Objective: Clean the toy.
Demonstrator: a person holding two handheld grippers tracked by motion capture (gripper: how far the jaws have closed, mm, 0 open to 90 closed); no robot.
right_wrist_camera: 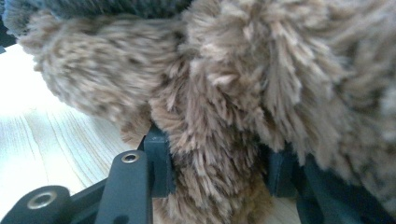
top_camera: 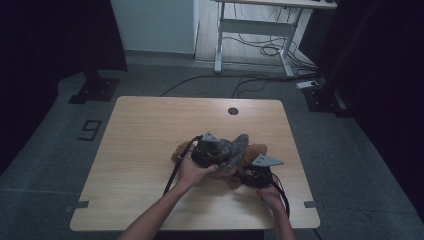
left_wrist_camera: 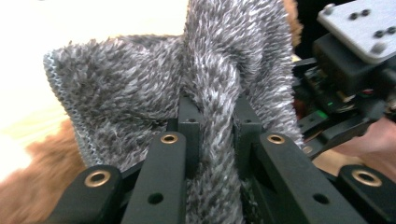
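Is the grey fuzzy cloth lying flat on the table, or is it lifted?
Lifted and bunched: the left gripper pinches a fold of the grey fuzzy cloth, which rises above the brown plush toy.

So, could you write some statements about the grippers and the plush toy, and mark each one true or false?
1. The left gripper has its fingers closed on the grey knitted garment. True.
2. The right gripper grips a metal cup. False: brown fur of the plush toy sits between its fingers.
3. The plush toy lies on a wooden table. True.
4. The grey garment is folded at the far table edge, away from the toy. False: it lies on the toy.
5. The table has a round hole near its far edge. True.
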